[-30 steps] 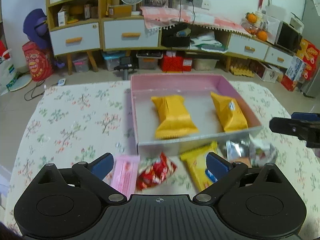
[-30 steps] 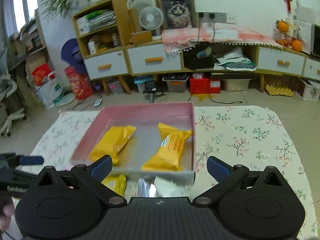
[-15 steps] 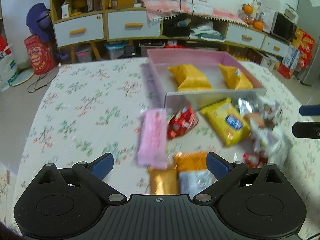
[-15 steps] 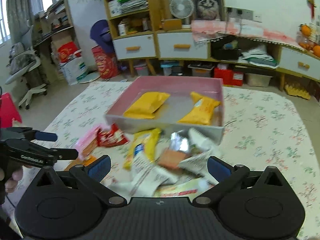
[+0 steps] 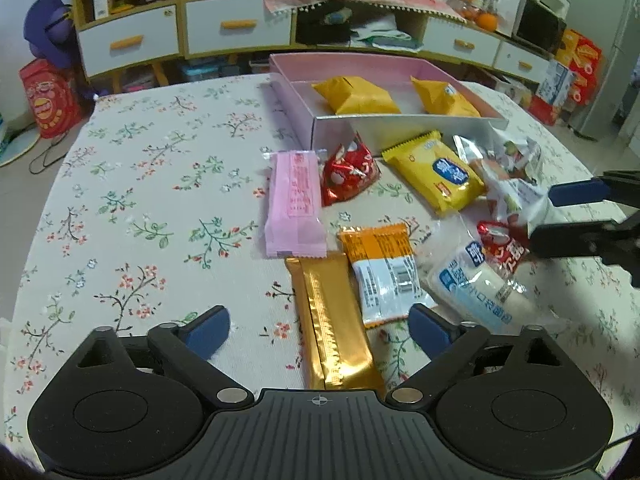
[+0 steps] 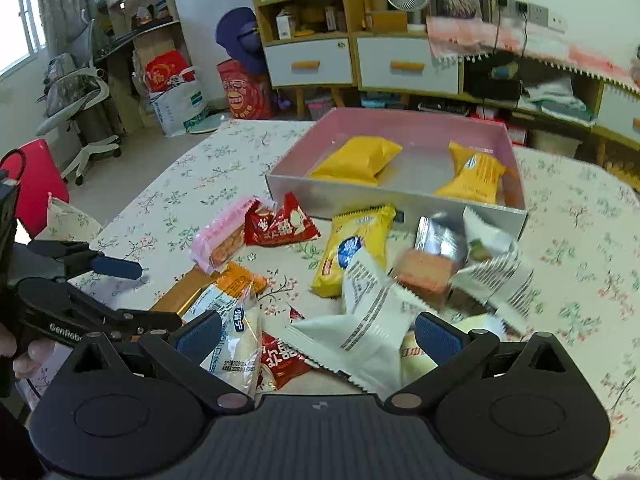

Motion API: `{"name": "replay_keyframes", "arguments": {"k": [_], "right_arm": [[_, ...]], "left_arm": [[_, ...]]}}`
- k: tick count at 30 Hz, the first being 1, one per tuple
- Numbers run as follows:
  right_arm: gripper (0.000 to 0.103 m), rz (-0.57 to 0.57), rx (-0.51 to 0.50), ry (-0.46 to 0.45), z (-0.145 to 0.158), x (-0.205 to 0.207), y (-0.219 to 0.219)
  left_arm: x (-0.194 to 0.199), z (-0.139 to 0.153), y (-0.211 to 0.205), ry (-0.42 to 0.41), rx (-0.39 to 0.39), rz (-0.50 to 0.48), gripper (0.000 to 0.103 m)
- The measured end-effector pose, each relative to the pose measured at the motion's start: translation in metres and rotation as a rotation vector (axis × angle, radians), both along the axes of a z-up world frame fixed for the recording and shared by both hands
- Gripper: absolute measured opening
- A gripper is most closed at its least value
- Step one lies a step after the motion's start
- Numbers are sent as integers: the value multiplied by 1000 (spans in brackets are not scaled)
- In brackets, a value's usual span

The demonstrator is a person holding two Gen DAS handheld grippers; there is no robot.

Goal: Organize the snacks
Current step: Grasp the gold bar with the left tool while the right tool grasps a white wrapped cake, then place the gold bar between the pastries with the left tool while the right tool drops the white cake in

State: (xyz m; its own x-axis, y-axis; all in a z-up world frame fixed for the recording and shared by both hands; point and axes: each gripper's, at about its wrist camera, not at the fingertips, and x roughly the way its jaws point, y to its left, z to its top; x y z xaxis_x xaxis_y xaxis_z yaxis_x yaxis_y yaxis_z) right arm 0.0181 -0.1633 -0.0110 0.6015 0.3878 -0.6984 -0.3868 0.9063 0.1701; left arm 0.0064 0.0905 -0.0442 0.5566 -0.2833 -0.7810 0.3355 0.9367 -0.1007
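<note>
A pink box with a silver front wall (image 5: 400, 124) holds two yellow packets (image 5: 356, 94). Loose snacks lie in front of it: a pink packet (image 5: 294, 204), a red packet (image 5: 348, 172), a yellow packet with a blue label (image 5: 436, 176), an orange and white packet (image 5: 382, 268) and a gold bar (image 5: 332, 320). My left gripper (image 5: 319, 331) straddles the gold bar; its jaws are closing and the pads stand clear of it. My right gripper (image 6: 318, 336) is open over a white packet (image 6: 372, 332) and a red packet (image 6: 280, 360), touching neither.
A floral cloth (image 5: 152, 208) covers the table. From the right side of the left wrist view, the right gripper (image 5: 544, 216) reaches in over the pile. A hand (image 6: 24, 356) holds the left gripper (image 6: 158, 294). Drawer cabinets (image 5: 236, 28) stand behind; a red chair (image 6: 36, 184) is at the left.
Both grippers have drawn back from the box and sunk toward the loose snacks. The gold bar now lies between the left jaws, which have narrowed a little.
</note>
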Motion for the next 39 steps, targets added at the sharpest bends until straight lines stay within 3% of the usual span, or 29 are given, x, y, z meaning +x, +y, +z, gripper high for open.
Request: {"name": "replay_keyframes", "arguments": {"k": [7, 12, 16, 20, 24, 26, 29, 31, 39], "right_arm": [[76, -68, 80, 82, -6, 10, -6], [66, -111, 119, 128, -10, 14, -15], [46, -148, 119, 132, -10, 17, -22], [24, -190, 148, 148, -10, 21, -30], [17, -211, 159, 166, -11, 26, -32], [9, -221, 153, 163, -10, 26, -32], [6, -222, 157, 166, -8, 29, -33], [5, -220, 155, 164, -7, 29, -33], [6, -158, 130, 146, -2, 30, -26]], "left_arm": [[1, -6, 1, 33, 16, -8, 62], [2, -5, -3, 15, 42, -10, 54], [7, -5, -10, 5, 87, -24, 46], [14, -4, -16, 19, 103, -17, 46], [20, -2, -20, 39, 123, -10, 48], [21, -2, -19, 49, 125, -11, 48], [19, -2, -19, 49, 124, -19, 43], [17, -1, -19, 49, 124, -27, 30], [16, 2, -16, 63, 106, -19, 26]]}}
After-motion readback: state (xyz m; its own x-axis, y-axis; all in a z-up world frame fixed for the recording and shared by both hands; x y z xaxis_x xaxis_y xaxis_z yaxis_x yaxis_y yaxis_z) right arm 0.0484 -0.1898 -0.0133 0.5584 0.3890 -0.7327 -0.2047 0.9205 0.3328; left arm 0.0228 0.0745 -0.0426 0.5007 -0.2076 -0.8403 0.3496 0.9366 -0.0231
